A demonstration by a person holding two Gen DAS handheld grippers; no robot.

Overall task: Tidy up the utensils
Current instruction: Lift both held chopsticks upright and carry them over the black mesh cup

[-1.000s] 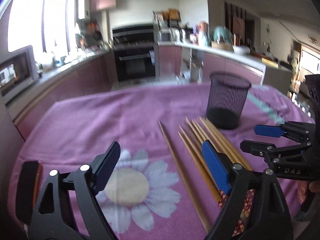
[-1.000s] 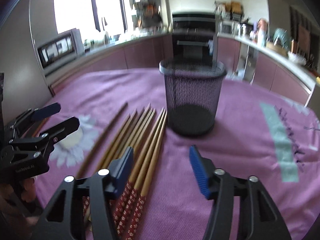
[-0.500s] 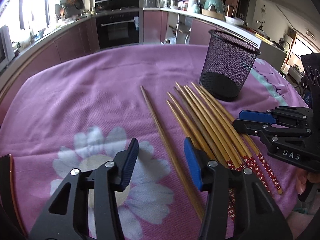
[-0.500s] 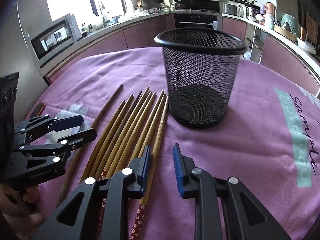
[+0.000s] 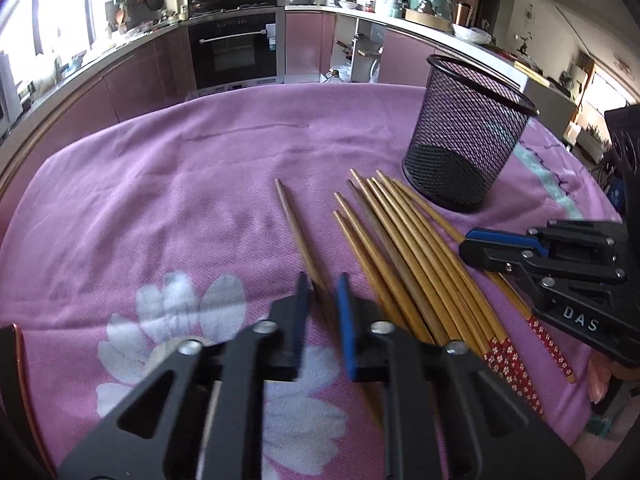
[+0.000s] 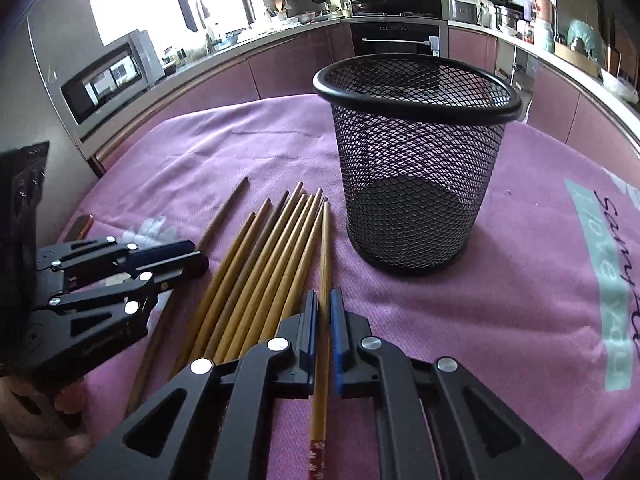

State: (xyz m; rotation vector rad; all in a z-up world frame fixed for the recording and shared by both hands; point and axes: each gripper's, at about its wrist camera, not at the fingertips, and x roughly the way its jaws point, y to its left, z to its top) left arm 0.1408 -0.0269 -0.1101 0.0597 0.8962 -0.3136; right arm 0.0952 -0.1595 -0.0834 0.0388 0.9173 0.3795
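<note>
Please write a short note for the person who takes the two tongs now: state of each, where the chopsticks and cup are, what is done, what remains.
Left tongs: jaws have just been closing, now shut on the lone darker chopstick, apart at the left of the row.
Right tongs: also just closed, shut on the rightmost chopstick, nearest the cup.
Remaining chopsticks lie side by side on the purple tablecloth.
Black mesh cup stands upright, empty.
Done: two chopsticks gripped, none lifted.
Left: probably carry every chopstick into the cup.
</note>
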